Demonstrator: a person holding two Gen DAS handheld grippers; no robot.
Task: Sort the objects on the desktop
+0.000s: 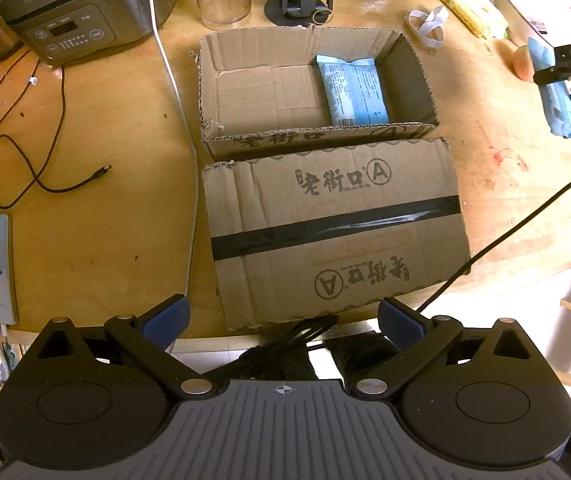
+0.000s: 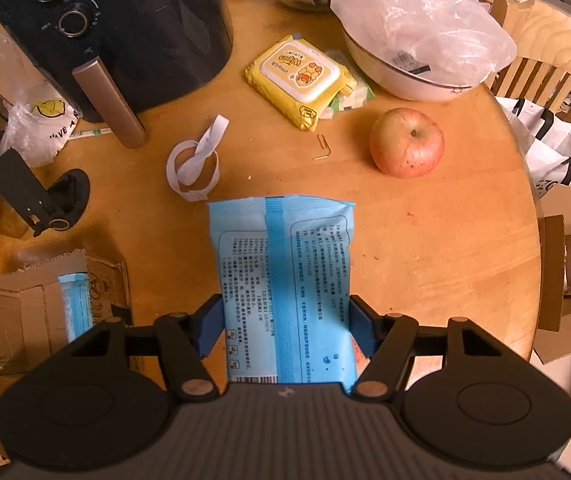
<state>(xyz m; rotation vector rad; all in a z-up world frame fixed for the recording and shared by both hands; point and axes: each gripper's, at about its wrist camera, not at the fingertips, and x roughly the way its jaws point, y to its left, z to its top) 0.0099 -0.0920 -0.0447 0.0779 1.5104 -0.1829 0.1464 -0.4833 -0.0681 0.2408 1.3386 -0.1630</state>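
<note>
One blue pack [image 2: 285, 280] pinched between right gripper [image 2: 285, 320] jaws, clear of the table [image 2: 445, 240]. Carrying step, likely. Next: swing left to the open box [image 1: 317, 84], beside its twin, then release. Left gripper [image 1: 281, 320] jaws spread, empty.

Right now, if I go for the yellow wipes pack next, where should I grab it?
Take the yellow wipes pack from above, fingers across its narrower width on the soft edges, clear of the raised white lid. It lies flat and skewed, partly on a green pack, so match its angle.
</note>
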